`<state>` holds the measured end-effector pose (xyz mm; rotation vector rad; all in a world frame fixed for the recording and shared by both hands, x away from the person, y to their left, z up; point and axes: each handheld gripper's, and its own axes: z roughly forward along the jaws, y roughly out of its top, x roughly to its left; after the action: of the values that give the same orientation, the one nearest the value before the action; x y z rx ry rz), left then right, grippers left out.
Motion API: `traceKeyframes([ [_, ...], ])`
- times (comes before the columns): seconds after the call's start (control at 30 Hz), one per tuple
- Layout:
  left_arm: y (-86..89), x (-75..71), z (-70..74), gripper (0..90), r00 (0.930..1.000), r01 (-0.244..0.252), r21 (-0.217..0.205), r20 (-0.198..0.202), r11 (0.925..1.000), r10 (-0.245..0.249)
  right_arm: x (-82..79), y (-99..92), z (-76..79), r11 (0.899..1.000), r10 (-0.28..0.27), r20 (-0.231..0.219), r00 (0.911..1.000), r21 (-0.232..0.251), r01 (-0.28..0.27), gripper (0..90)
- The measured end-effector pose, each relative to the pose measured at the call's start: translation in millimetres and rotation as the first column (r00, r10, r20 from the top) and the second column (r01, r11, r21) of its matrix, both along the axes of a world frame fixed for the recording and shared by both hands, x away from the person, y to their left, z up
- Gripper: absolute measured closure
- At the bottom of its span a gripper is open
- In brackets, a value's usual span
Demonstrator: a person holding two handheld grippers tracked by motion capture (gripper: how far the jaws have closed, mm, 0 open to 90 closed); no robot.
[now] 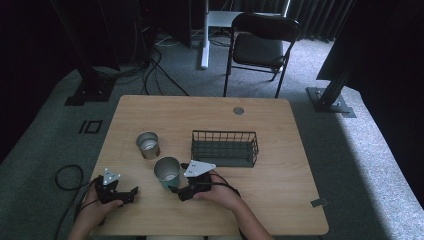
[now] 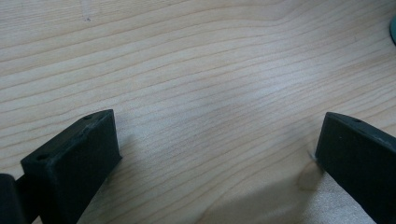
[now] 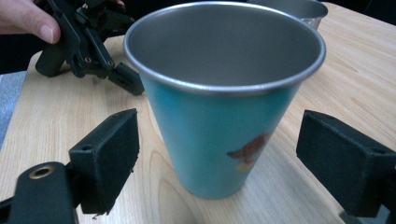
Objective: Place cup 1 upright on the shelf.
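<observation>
Dim room, daylight patch on carpet (image 1: pixel 380 150) at right; soft shadows, close-ups slightly blurred.

Light wooden square table (image 1: pixel 280 200) on grey carpet floor (image 1: pixel 360 150), black folding metal chair (image 1: pixel 260 45) behind, dark curtains (image 1: pixel 320 15), black cables (image 1: pixel 150 75) trailing, daylight at right.

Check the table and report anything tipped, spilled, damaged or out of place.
Nothing stands out. The teal cup stands upright and empty between the open jaws of the right gripper, the steel cup is upright beside it, and the wire basket sits square on the table. No spill shows. The left gripper is open over bare wood.
</observation>
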<state>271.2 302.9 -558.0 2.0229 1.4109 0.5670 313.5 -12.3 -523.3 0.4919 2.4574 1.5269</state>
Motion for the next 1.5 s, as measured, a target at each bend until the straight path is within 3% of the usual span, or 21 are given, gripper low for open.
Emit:
traceKeyframes([
  [0.53,0.0,0.0,0.0,0.2,1.0000,0.000,0.000,0.000,1.0000,0.000,4.2,14.1,-0.9,0.997,-0.028,-0.004,0.9996,0.077,0.028,12.3],
  [0.77,0.0,0.0,0.0,0.2,1.0000,0.000,0.000,0.000,1.0000,0.000,4.9,19.4,0.5,0.996,-0.030,0.022,0.9993,0.079,0.028,12.1],
  [1.2,0.0,0.0,0.0,0.2,1.0000,0.000,0.000,0.000,1.0000,0.000,4.9,26.7,-2.4,0.996,-0.042,0.028,0.9987,0.078,0.040,12.9],
  [1.4,0.0,0.0,0.0,0.2,1.0000,0.000,0.000,0.000,1.0000,0.000,3.3,28.5,-0.6,0.997,-0.044,0.021,0.9988,0.070,0.043,13.8],
  [1.5,0.0,0.0,0.0,0.2,1.0000,0.000,-0.001,0.000,1.0000,0.000,3.0,28.3,1.8,0.996,-0.054,-0.012,0.9985,0.076,0.055,13.8],
])
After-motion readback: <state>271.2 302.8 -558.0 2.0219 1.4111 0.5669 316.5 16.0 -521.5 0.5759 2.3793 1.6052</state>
